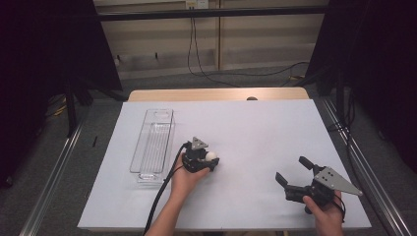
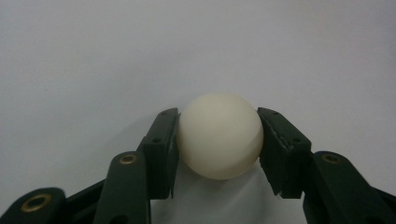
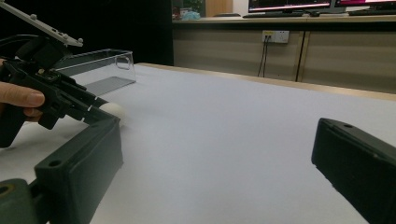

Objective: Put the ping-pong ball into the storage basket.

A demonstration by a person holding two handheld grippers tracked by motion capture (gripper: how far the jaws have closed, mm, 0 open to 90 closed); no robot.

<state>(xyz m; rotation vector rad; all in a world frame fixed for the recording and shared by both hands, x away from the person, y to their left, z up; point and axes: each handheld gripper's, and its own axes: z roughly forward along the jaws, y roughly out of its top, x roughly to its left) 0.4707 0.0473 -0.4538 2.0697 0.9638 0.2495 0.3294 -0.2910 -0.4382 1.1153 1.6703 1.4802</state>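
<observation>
A white ball [image 2: 219, 135] rests on the white table sheet [image 1: 260, 128], and my left gripper [image 2: 219, 142] is shut on it, one black pad pressing on each side. From above, the ball [image 1: 211, 156] sits at the tip of the left gripper [image 1: 205, 160], just right of a clear plastic tray [image 1: 153, 142]. My right gripper [image 1: 290, 168] stands open near the front right of the table with nothing between its jaws. The right gripper view looks past the right gripper [image 3: 215, 158] to the left gripper [image 3: 46, 93] holding the ball [image 3: 113, 111].
The long clear tray [image 3: 100, 65] lies lengthwise at the left of the sheet and looks empty. A wooden table edge [image 1: 216, 93] runs along the far side. Metal rails [image 1: 54, 172] flank the table, and cables [image 1: 206, 73] lie on the floor beyond.
</observation>
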